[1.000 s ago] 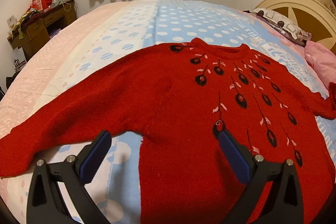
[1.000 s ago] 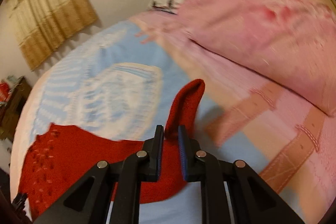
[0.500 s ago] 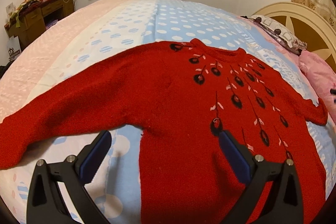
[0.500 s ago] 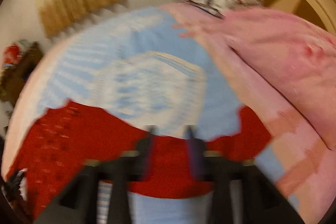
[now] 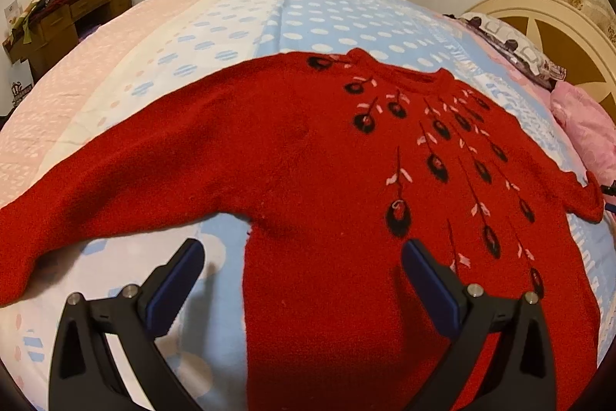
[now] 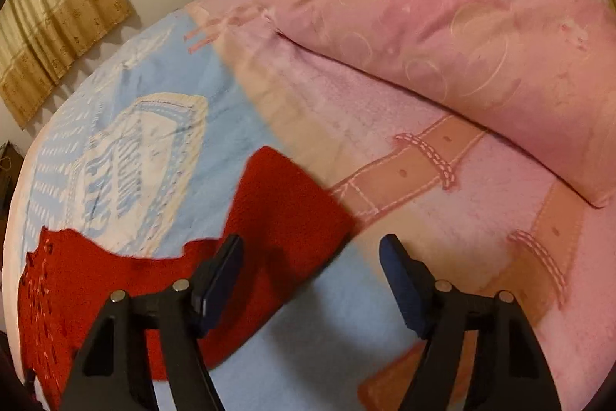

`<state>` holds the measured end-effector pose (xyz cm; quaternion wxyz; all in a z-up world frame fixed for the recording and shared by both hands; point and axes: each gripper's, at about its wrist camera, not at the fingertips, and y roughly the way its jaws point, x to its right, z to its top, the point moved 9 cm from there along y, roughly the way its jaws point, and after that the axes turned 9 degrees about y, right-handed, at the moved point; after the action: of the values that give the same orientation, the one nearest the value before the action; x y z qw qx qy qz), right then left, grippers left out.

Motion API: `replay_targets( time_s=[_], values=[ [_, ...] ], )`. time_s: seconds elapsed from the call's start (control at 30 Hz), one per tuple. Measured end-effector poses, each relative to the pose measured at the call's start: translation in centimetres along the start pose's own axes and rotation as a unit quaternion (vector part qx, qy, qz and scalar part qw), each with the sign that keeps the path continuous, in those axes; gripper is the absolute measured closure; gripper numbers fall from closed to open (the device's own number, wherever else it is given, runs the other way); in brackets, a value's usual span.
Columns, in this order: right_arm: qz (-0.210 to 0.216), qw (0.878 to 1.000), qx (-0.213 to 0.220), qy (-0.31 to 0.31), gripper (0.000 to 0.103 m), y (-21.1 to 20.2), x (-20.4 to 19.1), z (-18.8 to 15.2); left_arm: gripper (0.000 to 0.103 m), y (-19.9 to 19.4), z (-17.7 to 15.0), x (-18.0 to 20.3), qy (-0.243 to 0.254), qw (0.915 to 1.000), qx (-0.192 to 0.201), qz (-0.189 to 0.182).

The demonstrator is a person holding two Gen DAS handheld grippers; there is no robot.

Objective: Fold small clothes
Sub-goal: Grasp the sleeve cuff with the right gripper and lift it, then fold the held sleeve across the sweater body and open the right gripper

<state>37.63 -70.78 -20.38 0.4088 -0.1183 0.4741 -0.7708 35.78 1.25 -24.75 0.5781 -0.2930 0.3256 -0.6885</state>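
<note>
The red sweater [image 5: 308, 180] lies spread flat on the bed [image 5: 269, 26] — laying-out looks finished. The right gripper [image 6: 312, 257] has just been opening, nothing between its jaws; the left gripper [image 5: 304, 257] hovers released. Next, I judge — grasp a sleeve and fold inward.

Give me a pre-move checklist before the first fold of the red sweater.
1. Red sweater lying face up on the bed: ok.
2. Left sleeve spread outward: ok.
3. Right sleeve flat: not ok, its edge is rippled.
4. Left tongs open, empty: ok.
5. Right tongs open, empty; jaws just closing slightly: ok.
6. Hem straight: cannot tell, out of view.
</note>
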Motion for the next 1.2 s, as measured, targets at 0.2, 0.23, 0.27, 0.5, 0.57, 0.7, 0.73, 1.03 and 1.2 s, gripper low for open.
replay_targets(
  time_s=[0.2,0.23,0.27,0.5,0.57,0.7,0.73,1.03,1.2],
  values=[
    [0.033,0.999,-0.011,-0.002,0.090,2.2,-0.8,0.5,0.000,0.8,-0.4,0.0,0.007,0.9998,-0.018,0.009],
    [0.037,0.999,-0.013,-0.010,0.091,2.1,-1.1,0.1,0.000,0.9,-0.5,0.1,0.008,0.9997,-0.020,0.009],
    [0.045,0.999,-0.014,-0.023,0.093,1.7,-1.9,-0.3,0.000,1.0,-0.5,0.1,0.008,0.9997,-0.022,0.009],
    [0.138,0.990,0.013,-0.032,0.094,-4.8,-7.1,-1.2,0.000,0.6,-0.5,0.2,0.011,0.9998,-0.018,0.004],
    [0.166,0.985,0.026,-0.045,0.094,-7.8,-10.1,-1.2,0.000,0.5,-0.5,0.1,0.008,0.9998,-0.017,-0.001],
    [0.208,0.973,0.047,-0.090,0.094,-12.9,-16.8,-1.8,0.000,0.1,-0.5,-0.1,-0.003,0.9999,-0.010,-0.012],
    [0.217,0.969,0.050,-0.103,0.094,-14.0,-18.6,-2.2,0.000,0.0,-0.5,-0.2,-0.006,0.9998,-0.007,-0.015],
    [0.288,0.934,0.037,-0.208,0.094,-19.3,-34.8,-8.7,0.000,-1.3,0.3,-0.3,-0.018,0.9993,0.019,-0.028],
    [0.312,0.917,0.010,-0.250,0.094,-18.6,-42.0,-14.0,0.000,-2.1,0.9,-0.3,-0.013,0.9993,0.030,-0.021]
  ],
)
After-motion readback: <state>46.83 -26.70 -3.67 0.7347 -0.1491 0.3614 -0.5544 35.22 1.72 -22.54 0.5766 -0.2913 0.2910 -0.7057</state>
